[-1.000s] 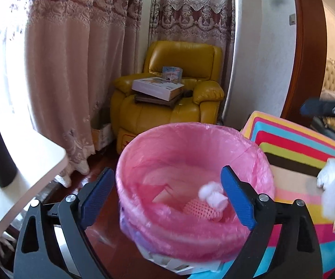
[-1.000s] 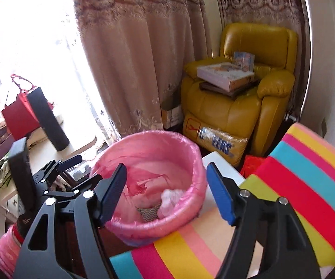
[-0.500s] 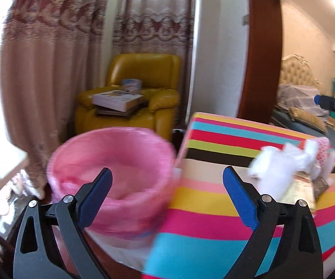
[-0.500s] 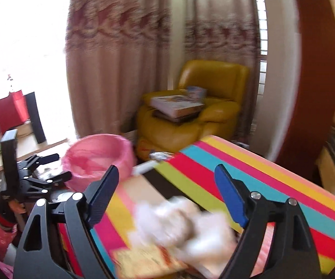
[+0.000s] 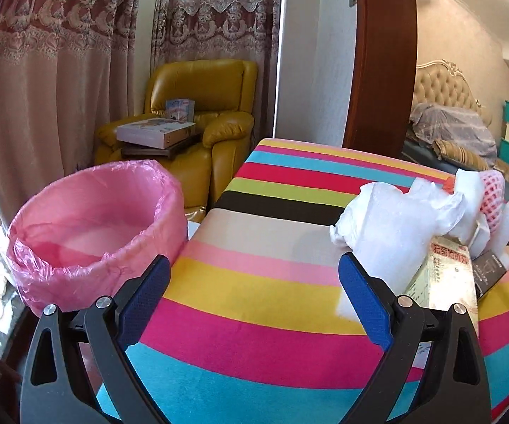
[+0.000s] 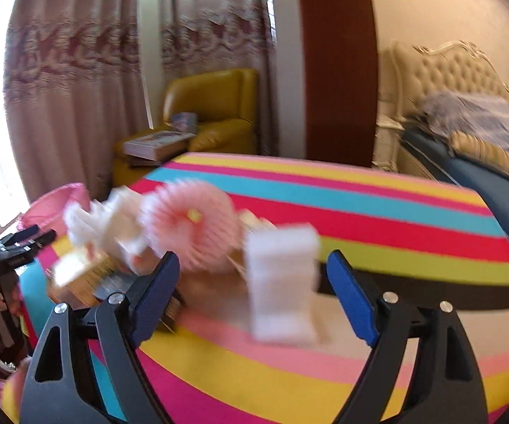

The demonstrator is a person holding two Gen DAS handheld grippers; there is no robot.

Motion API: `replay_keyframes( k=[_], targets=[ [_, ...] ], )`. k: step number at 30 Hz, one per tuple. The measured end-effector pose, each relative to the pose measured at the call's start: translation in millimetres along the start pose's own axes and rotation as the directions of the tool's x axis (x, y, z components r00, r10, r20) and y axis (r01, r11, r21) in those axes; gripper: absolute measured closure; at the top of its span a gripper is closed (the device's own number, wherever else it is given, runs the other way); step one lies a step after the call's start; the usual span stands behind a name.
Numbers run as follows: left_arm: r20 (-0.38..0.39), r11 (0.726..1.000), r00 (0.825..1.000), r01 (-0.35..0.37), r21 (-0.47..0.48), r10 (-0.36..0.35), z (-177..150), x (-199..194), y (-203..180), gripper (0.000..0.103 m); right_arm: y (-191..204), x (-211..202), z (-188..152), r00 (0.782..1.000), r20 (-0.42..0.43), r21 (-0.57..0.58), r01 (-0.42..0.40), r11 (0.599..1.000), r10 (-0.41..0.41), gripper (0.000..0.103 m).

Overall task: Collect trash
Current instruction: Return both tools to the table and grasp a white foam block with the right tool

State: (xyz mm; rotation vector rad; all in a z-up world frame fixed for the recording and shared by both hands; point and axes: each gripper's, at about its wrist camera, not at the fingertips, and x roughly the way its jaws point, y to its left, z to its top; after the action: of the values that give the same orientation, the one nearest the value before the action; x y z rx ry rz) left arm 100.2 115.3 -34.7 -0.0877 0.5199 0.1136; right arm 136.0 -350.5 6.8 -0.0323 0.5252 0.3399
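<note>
Two empty grippers, mine, faced the striped table (image 5: 272,282): left gripper (image 5: 254,296) wide, right gripper (image 6: 250,300) wide, its jaws having just been opening. Pink-lined bin (image 5: 92,219) stood beside the table's edge. Trash pile (image 5: 424,219) lay loose (light wrappers); a hasty grab risked scattering it. White foam block (image 6: 282,282) might topple.

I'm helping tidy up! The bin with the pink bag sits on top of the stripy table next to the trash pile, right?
Not quite. The left wrist view shows the bin with the pink bag standing beside the stripy table, lower than its top. The trash pile does lie on the table.
</note>
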Motion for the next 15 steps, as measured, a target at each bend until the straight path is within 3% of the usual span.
replay_keyframes(
  k=[7,15],
  targets=[
    [-0.075,0.997,0.997,0.006,0.083,0.000,-11.4,13.9,-7.6,0.013,-19.9,24.6,-15.5,0.997,-0.071,0.073,0.039,0.997,-0.034,0.020],
    [-0.085,0.999,0.996,0.028,0.028,-0.026,-12.7,18.6,4.2,0.013,-25.9,63.1,-7.3,0.989,-0.138,0.090,0.069,0.994,-0.056,0.020]
  ],
)
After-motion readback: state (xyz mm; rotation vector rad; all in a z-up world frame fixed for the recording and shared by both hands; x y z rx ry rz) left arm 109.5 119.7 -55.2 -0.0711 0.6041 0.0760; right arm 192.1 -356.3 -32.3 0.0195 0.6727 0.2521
